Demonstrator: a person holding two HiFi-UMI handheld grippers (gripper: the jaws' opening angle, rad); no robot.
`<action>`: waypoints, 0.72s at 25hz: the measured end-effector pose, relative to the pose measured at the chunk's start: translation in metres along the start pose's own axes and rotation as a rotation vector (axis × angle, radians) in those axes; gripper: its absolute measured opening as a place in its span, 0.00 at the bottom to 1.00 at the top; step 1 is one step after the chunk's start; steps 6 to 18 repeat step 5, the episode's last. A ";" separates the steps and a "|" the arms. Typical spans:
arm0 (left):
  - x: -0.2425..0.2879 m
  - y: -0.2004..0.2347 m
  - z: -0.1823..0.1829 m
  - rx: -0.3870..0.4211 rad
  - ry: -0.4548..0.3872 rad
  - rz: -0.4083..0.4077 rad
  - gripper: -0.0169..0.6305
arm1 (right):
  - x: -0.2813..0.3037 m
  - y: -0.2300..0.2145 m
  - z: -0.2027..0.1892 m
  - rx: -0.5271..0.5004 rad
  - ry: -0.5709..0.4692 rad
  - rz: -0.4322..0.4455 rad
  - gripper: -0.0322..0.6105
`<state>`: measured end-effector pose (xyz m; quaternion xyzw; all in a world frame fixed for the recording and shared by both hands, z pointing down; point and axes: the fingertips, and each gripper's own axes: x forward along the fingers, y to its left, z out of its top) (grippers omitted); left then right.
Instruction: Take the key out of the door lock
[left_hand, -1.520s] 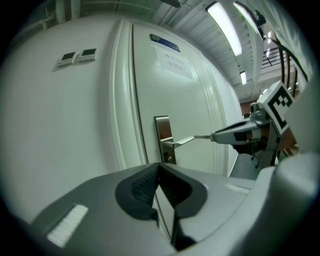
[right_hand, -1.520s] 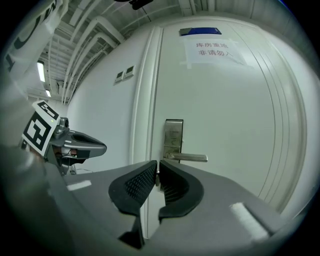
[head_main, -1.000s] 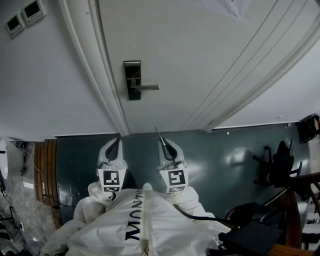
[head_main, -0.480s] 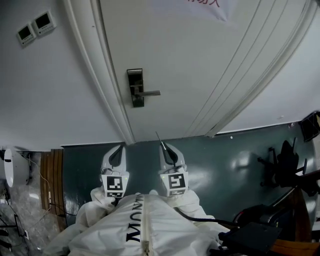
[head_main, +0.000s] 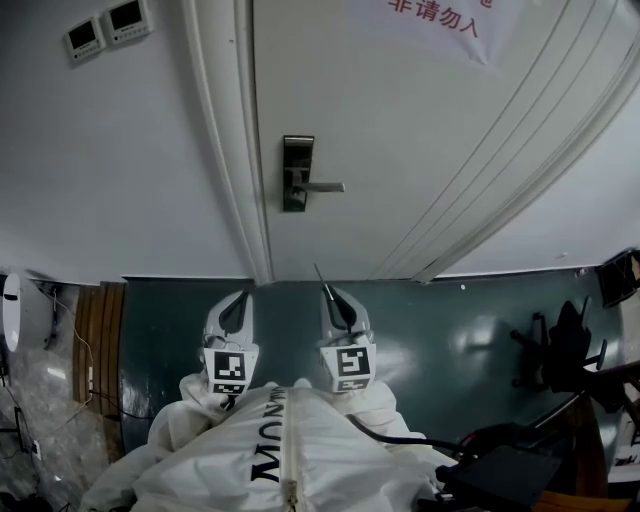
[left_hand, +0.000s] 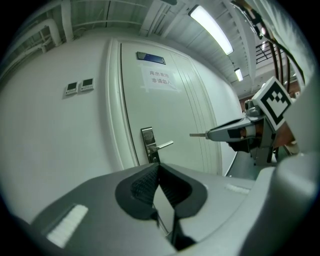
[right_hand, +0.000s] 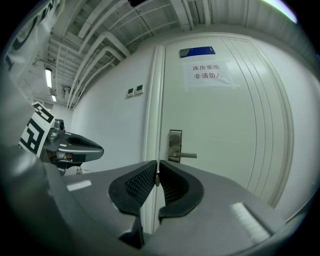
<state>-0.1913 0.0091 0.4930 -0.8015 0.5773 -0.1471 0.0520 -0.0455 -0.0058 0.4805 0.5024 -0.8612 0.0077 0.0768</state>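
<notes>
Key (head_main: 319, 274) is out of the door lock (head_main: 296, 172) already. In the head view it sticks out as a thin metal sliver from the tip of the right gripper (head_main: 326, 290), well short of the door (head_main: 400, 130). We can read red print "非请勿入" on the paper sign (head_main: 430, 22) up top, and "MON" on the white suit (head_main: 270, 450); the rest is lost in a fold. Both grippers sit low and side by side against our chest, pointed at the door, the left gripper (head_main: 243, 296) just beside the right one.

Left gripper view: its pads meet at the tip with nothing between them (left_hand: 159, 166). The right gripper (left_hand: 210, 134) hangs off to the side with the key (left_hand: 197, 134) poking toward the door. The sign here is too small to read.

Right gripper view: jaws are pinched together on the key (right_hand: 157, 176), seen edge-on. The sign (right_hand: 208, 72) reads "库房重地 非请勿入" under a blue plate (right_hand: 197, 51), whose print is too small to read. Two wall panels (right_hand: 134, 90) sit left of the frame.
</notes>
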 end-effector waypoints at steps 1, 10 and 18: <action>-0.001 0.001 0.000 0.000 0.000 0.001 0.03 | 0.000 0.002 0.000 -0.002 0.000 0.001 0.09; -0.004 0.001 -0.002 -0.002 0.001 0.000 0.03 | -0.001 0.006 -0.001 -0.010 0.001 0.000 0.09; -0.004 0.001 -0.002 -0.002 0.001 0.000 0.03 | -0.001 0.006 -0.001 -0.010 0.001 0.000 0.09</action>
